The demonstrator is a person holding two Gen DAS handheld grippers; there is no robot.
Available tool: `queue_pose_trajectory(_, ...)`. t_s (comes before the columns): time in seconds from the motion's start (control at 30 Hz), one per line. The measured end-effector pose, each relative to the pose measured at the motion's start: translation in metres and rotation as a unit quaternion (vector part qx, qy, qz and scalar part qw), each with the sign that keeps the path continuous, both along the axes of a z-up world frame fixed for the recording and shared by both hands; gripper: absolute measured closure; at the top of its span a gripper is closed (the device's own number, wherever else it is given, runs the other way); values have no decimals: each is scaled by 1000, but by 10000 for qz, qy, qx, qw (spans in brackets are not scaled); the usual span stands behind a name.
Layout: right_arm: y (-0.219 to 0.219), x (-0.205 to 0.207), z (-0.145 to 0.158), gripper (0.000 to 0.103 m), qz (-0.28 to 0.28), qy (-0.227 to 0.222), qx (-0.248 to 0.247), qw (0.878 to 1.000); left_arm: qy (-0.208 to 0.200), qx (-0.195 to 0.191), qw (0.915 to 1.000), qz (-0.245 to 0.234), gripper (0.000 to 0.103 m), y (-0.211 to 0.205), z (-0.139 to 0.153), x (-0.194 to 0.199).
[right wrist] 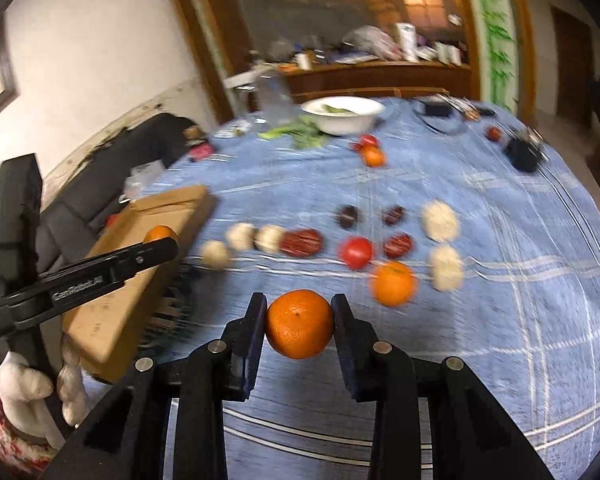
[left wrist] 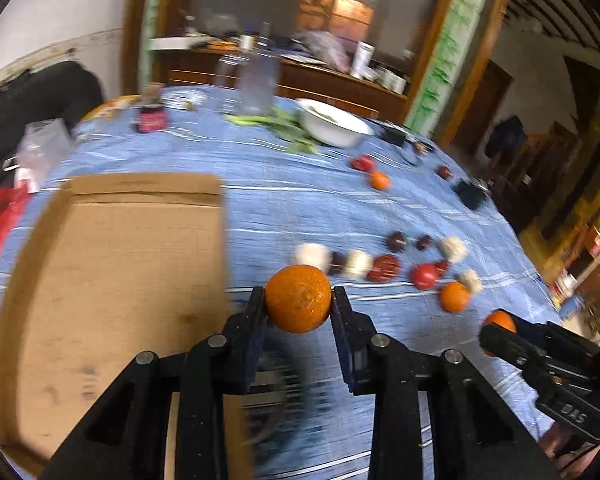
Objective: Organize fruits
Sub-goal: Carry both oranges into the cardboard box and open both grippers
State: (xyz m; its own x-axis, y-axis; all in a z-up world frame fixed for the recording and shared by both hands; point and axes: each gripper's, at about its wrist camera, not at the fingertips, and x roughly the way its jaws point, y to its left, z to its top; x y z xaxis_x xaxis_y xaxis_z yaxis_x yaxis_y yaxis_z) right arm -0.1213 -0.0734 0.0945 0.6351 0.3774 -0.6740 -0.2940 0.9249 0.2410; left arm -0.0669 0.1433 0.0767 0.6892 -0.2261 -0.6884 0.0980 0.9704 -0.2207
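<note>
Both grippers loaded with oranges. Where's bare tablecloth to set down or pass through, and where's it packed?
Free: the blue cloth between the cardboard box and the fruit row; the broad band between that row and the white bowl; near edge under the right gripper. Crowded: the row itself, around the loose orange, and the far rim by the bowl.

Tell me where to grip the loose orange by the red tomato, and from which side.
Grip the loose orange across its widest middle, coming down from above. It is round and sits on the tablecloth, with the tomato and a pale lumpy piece crowding its far sides. Both tongs already hold oranges.
</note>
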Motion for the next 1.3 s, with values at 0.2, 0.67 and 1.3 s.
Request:
queue_pose_trajectory(0.2,79,15,12,67,867,89,107,9961,67,376,9946,964,72,72,-5,0)
queue_pose_trajectory(0.67,221,143,-38,67,1279,784,-245,9884,1148,505,9830,1338,72,166,-31,98)
queue_pose_trajectory(1.3,223,164,-51,57,1069,728,-381,9909,972,463,9815,1584,55,176,-26,95)
